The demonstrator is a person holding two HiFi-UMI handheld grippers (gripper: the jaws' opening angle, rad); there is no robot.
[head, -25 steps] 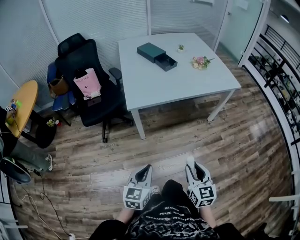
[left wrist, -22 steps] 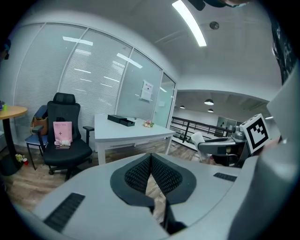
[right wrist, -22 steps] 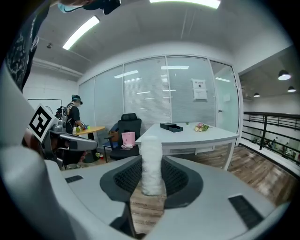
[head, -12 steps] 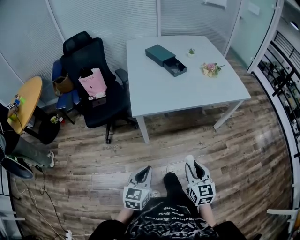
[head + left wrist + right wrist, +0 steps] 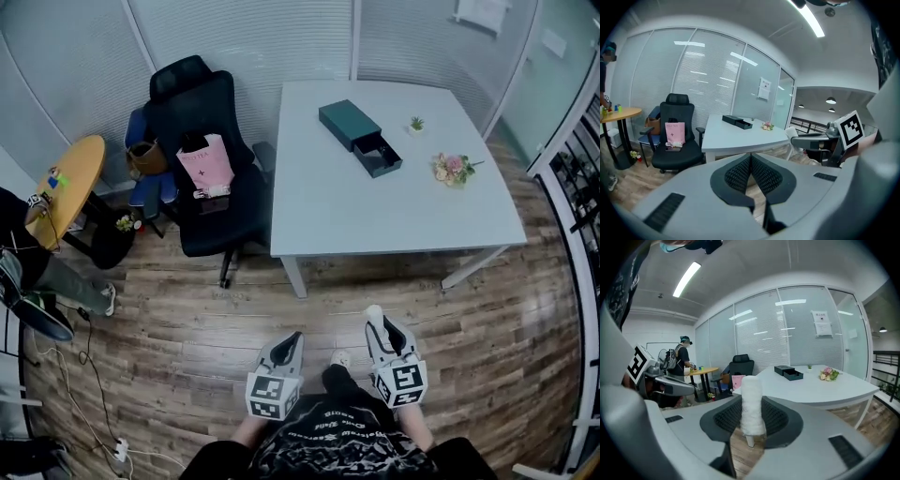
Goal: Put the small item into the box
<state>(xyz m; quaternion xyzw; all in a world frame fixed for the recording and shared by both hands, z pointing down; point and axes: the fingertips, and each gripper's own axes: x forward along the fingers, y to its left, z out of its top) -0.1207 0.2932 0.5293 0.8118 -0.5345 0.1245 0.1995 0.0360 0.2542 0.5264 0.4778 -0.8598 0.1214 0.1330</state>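
Head view, scanning from the left: a round wooden table (image 5: 73, 180), then a black office chair (image 5: 202, 103) with a pink bag (image 5: 205, 161) on its seat. Next comes the white table (image 5: 375, 211), and on it the dark green box (image 5: 349, 124) with its drawer slid open, a tiny potted plant (image 5: 416, 123) and flowers (image 5: 453, 169). Down low over the wood floor, the left gripper (image 5: 295, 337) has its jaws pressed together, empty. Beside it, the right gripper (image 5: 376, 321) is clamped on the small white item (image 5: 751, 404), a wrapped roll standing upright between the pads, well apart from the box.
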